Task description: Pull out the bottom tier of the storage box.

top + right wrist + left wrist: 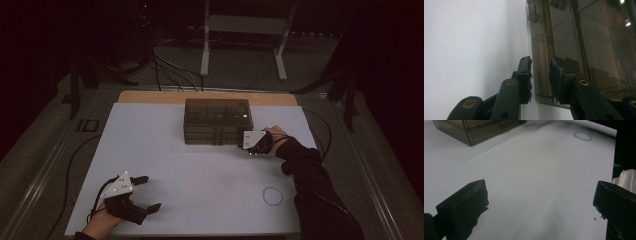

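A smoky see-through box (217, 120) with inner compartments stands at the back middle of the white table top (200, 170). My right gripper (245, 145) is at the box's front right corner. In the right gripper view its jaws (541, 72) straddle the front wall of the box (599, 50), one pad outside the wall and the other over the top edge, both against it. My left gripper (151, 192) rests near the front left of the table, open. Its jaws (541, 192) stand wide apart over bare white surface, and the box (474, 130) lies far ahead.
A thin clear ring (272, 196) lies flat on the table near the front right, also seen as the ring (582, 136) from the left gripper. A dark sleeve (320, 200) crosses the table's right front. Cables and stand legs (205, 45) lie on the floor behind.
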The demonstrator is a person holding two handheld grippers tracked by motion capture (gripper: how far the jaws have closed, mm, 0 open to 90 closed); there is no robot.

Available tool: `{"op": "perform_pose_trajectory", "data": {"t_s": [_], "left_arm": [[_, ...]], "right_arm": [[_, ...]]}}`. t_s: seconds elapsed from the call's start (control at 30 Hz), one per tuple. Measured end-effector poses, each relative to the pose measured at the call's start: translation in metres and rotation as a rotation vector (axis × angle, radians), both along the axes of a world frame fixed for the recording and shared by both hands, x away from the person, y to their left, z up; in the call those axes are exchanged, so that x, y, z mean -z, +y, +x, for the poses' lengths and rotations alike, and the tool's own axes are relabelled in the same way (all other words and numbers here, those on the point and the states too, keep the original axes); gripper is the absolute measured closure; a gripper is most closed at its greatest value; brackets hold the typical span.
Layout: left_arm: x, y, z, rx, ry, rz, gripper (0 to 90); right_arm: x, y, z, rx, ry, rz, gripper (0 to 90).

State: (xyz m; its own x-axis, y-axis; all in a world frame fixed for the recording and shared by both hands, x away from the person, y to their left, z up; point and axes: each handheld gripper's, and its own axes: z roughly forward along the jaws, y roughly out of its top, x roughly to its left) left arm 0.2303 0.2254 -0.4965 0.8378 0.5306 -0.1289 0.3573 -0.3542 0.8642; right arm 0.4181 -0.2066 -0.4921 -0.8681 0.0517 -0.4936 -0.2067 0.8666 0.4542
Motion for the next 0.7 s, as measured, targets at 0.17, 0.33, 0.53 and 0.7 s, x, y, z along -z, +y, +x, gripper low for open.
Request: {"op": "perform_pose_trajectory", "data": {"t_s": [0.17,0.33,0.53,0.7], "left_arm": [[0.0001,0.0,0.0,0.001,0.0,0.001,0.0],[0.0,-0.0003,-0.0002,0.002,0.0,0.002,0.0],[0.0003,-0.0001,0.0001,0.001,0.001,0.002,0.0],[0.0004,-0.0006,0.0002,0.003,0.001,0.004,0.0]], "right_arm": [[-0.0003,-0.0006,0.0017,0.02,-0.011,0.001,73.0],[-0.0002,0.0025,-0.0001,0.022,-0.037,-0.028,75.0],[0.0066,0.0041,0.0013,0.032,-0.055,-0.086,78.7],[0.0009,0.0059,0.0082,0.02,0.006,-0.104,80.4]]}}
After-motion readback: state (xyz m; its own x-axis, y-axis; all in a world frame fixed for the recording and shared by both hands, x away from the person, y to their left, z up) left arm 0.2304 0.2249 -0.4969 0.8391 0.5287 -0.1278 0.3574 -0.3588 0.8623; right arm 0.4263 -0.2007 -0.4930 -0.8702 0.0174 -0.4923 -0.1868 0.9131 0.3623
